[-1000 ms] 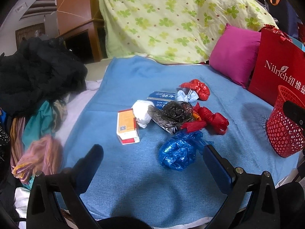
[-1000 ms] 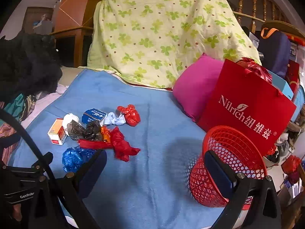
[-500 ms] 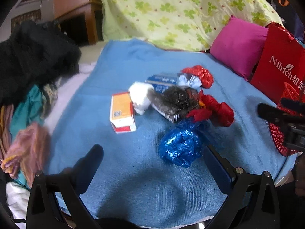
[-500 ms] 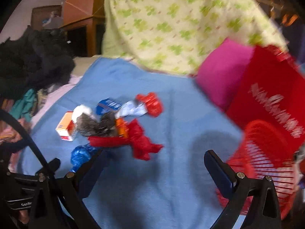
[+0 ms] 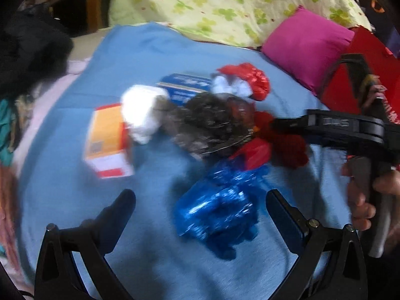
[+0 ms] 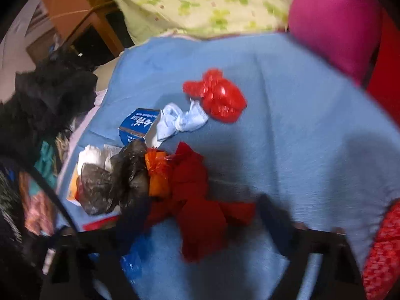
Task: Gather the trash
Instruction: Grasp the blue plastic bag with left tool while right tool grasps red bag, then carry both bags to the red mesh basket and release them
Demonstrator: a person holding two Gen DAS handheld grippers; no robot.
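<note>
A pile of trash lies on the blue blanket (image 5: 75, 195). A crumpled blue foil bag (image 5: 217, 210) sits just ahead of my open left gripper (image 5: 200, 208), between its fingers. A dark red crumpled bag (image 6: 197, 207) lies between the fingers of my open right gripper (image 6: 202, 222); it also shows in the left wrist view (image 5: 287, 145). Also in the pile: a black-grey plastic bag (image 5: 212, 122), an orange box (image 5: 107, 137), a white tissue wad (image 5: 142, 112), a blue box (image 6: 137, 125), a pale blue wad (image 6: 182, 120) and a shiny red bag (image 6: 220, 97).
A red mesh basket (image 6: 382, 252) is at the right edge of the right wrist view. A magenta pillow (image 5: 307, 50), a red paper bag (image 5: 350, 85) and a green-patterned quilt (image 5: 225, 7) lie behind. Dark clothes (image 5: 30, 50) are piled at the left.
Both grippers have moved forward and down to the pile. The right gripper has swung left from the basket to the dark red bag and now shows in the left wrist view.
</note>
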